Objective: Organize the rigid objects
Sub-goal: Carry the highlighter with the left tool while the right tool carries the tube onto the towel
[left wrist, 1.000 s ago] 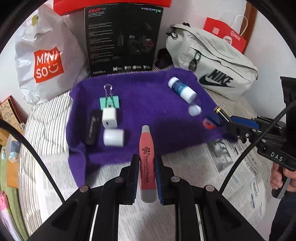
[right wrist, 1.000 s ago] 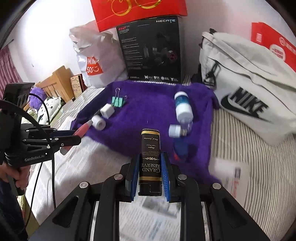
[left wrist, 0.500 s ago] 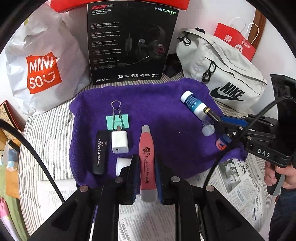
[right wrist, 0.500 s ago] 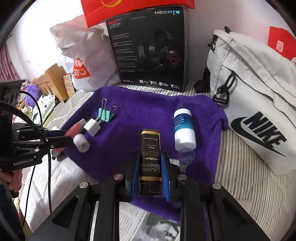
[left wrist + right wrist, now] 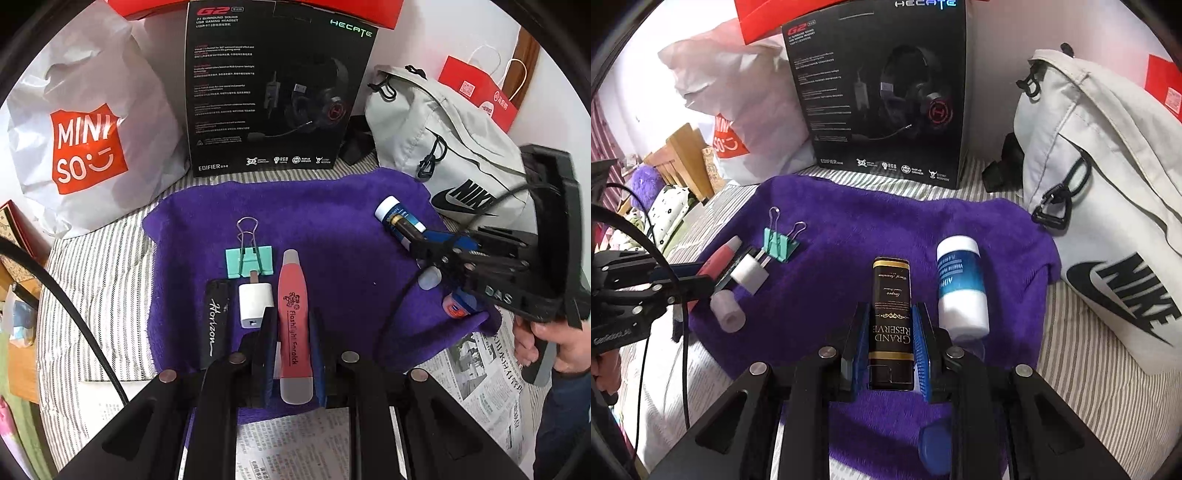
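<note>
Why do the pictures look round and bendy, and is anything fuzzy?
Both views come through a fisheye lens, so dark corners ring each picture and straight things bulge. In the left wrist view the headset box curves outward and the right gripper looks slightly smeared. In the right wrist view the Nike bag stretches wide, and the left gripper's printed label is fuzzy.

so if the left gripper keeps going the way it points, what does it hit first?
Probably the purple towel: the left gripper, shut on the pink flashlight, angles down at bare cloth beside the green binder clip. Depth unclear.
</note>
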A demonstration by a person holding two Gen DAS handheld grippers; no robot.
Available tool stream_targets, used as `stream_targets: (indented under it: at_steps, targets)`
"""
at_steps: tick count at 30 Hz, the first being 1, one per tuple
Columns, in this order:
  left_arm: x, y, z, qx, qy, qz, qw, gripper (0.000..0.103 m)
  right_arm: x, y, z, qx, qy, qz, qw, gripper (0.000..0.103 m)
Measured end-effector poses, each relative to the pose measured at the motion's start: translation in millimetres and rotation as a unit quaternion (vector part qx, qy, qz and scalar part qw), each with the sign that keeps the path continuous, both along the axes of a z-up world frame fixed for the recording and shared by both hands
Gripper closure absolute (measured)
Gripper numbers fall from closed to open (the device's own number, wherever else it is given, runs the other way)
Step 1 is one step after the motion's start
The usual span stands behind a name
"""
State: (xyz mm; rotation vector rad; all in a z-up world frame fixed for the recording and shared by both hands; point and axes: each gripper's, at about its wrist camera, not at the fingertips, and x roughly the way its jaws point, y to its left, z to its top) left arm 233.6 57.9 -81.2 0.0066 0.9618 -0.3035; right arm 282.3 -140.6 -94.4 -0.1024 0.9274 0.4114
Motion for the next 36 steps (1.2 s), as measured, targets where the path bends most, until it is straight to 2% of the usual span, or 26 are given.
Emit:
stream_targets:
  at_steps: [19, 29, 36]
  targets:
    - [8.7, 9.9, -8.4, -0.015, 0.008, -0.001, 0.9999, 0.087, 40.7, 20.9, -33.3, -0.06, 0.027, -0.006, 0.998, 0.08]
    - [6.2, 15.9, -12.1, -0.016, 0.014, 0.005, 0.9998, 0.087, 43.6, 21.8, -38.3, -0.063, 0.03, 0.002, 0.998, 0.08]
    - [2.0, 19.5, -12.0, -0.016, 0.02, 0.012, 0.9996, 0.087, 41.4, 20.9, -36.7, -0.069, 0.039, 0.012, 0.997, 0.074]
